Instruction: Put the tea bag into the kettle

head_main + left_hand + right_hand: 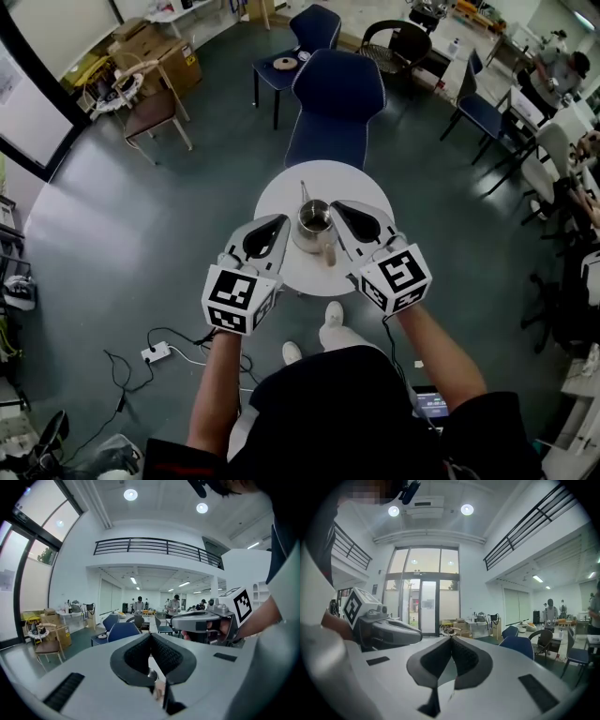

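Left gripper [274,228]: clenched, the jaws met at their tips with nothing between them; you held it above the table [277,199], just left of the kettle [314,225].
Right gripper [345,214]: likewise closed and empty; you held it just right of the kettle.
Kettle: upright near the middle of the round white table, mouth up, its tan handle [330,251] turned toward you.
Tea bag: not made out in any view; neither gripper carried it; whether it lay inside the kettle could not be told.
Risk, contact: both grippers flanked the kettle closely; in my judgement a careless sideways sweep could have clipped the handle or rim and tipped the vessel.
Risk, completion: with both jaws shut and empty, you could have ended with the bag's place unconfirmed; a look into the mouth was advisable.
Head view only: showed the kettle's position and both grippers' spacing around it.
Gripper views only: showed each jaw line closed at the tips; they looked nearly level across the room, so the kettle showed only as a sliver below the left jaws.
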Tool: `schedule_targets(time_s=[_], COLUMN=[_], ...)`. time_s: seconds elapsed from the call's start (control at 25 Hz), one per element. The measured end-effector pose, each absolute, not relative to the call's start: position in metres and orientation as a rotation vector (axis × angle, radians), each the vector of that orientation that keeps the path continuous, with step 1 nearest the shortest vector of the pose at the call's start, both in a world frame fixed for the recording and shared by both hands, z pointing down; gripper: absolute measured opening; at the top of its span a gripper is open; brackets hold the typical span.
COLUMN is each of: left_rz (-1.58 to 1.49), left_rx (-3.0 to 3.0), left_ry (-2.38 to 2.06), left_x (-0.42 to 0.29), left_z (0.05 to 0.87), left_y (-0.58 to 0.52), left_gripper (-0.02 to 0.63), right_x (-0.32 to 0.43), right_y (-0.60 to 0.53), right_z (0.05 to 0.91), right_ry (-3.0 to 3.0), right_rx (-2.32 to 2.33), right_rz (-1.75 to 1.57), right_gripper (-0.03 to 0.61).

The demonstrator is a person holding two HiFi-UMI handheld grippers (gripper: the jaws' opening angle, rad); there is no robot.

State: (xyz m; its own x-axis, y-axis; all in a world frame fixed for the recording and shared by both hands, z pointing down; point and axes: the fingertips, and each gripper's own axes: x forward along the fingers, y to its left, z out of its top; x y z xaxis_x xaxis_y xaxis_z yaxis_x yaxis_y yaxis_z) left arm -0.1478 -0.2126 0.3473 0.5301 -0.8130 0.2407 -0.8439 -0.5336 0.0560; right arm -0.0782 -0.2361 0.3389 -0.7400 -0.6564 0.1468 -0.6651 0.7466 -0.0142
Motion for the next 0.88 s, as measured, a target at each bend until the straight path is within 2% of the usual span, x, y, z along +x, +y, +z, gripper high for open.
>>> schedule_targets(time_s=[0.48, 0.68, 0.88], left_rz=[0.13, -0.041, -0.052], left_rx=[2.667, 2.627, 2.672], left_ry=[-1.42, -1.294, -1.32], left_x=[-0.176, -0.185, -0.197], left_z=[0.306, 0.291, 0.289], left_y=[-0.13, -0.099, -0.068], left_gripper=[0.015, 0.015, 0.015], right_x=[-0.104, -0.116, -0.123], right_y=[-0.153, -0.121, -0.093], right_z=[0.295, 0.282, 0.277], right_ry=[-2.866, -2.863, -2.864], right_rx=[1.128, 1.143, 1.172], right_rz=[-0.036, -0.087, -0.103], right_gripper=[0.018, 0.018, 0.018])
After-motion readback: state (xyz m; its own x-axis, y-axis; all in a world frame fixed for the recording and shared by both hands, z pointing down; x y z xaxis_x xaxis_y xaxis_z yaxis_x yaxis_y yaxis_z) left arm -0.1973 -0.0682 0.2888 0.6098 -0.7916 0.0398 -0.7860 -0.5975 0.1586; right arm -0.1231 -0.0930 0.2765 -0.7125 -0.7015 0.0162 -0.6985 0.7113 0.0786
